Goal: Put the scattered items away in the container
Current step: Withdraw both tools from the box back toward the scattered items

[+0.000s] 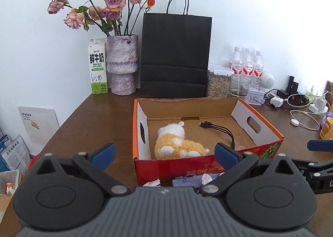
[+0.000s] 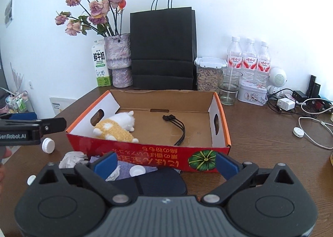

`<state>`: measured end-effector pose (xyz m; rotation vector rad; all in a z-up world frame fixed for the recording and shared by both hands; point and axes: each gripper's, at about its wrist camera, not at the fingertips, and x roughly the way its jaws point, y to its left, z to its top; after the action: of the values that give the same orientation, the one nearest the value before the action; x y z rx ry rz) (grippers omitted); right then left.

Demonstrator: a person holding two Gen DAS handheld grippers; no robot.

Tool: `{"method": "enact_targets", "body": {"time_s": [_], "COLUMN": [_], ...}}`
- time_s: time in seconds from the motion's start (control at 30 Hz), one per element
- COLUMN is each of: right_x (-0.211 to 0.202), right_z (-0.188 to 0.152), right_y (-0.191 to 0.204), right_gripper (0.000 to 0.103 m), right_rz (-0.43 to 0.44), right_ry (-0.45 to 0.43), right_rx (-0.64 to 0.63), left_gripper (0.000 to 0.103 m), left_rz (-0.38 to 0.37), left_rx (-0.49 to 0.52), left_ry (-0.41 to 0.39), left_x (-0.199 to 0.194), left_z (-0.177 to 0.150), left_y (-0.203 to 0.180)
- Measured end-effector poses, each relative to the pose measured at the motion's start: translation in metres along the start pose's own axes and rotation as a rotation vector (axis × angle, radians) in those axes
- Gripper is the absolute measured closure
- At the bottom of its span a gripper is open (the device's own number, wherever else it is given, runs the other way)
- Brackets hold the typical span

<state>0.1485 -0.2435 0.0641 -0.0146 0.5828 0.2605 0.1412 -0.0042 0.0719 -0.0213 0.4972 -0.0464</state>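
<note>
Open cardboard box (image 2: pixel 149 149) with red printed outer walls, standing mid-table on the brown wooden table (image 2: pixel 260 132), its far wall close to the black paper bag (image 2: pixel 163 49) at the table's back edge. Inside the box: a yellow-and-white plush toy (image 2: pixel 116 125) lying on its side against the left wall, and a black multi-head charging cable (image 2: pixel 177 126) on the floor near the middle.

On the table just in front of the box's near wall: crumpled white tissue (image 2: pixel 71 159), a purple cloth (image 2: pixel 133 169), white bottle caps (image 2: pixel 48 145), and a dark flat pouch (image 2: pixel 158 182).

Left gripper (image 1: pixel 164 153), fingers spread wide, nothing between them, hovering before the box's near-left corner. Right gripper (image 2: pixel 165 165), fingers equally wide and empty, above the items at the near wall.

Along the back edge, left to right: milk carton (image 2: pixel 101 66), vase of dried roses (image 2: pixel 118 60), a seed jar (image 2: pixel 208 74), a glass (image 2: pixel 229 89), three water bottles (image 2: pixel 248 60).
</note>
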Motion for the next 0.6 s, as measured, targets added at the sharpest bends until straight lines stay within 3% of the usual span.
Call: {"method": "enact_targets", "body": {"time_s": [0.37, 0.6], "right_x": [-0.043, -0.06], "right_z": [-0.05, -0.083], "right_y": [0.005, 0.007], "right_gripper": [0.003, 0.003], "right_rz": [-0.01, -0.072], "right_ry": [-0.041, -0.061], "right_rx": [0.017, 0.015], "left_gripper": [0.0, 0.0], "left_rz": [0.026, 0.058], "left_rx": [-0.016, -0.019], "left_ry": [-0.006, 0.023], "left_x": [-0.029, -0.039], "left_z": [-0.034, -0.078], "left_y": [0.009, 0.019]}}
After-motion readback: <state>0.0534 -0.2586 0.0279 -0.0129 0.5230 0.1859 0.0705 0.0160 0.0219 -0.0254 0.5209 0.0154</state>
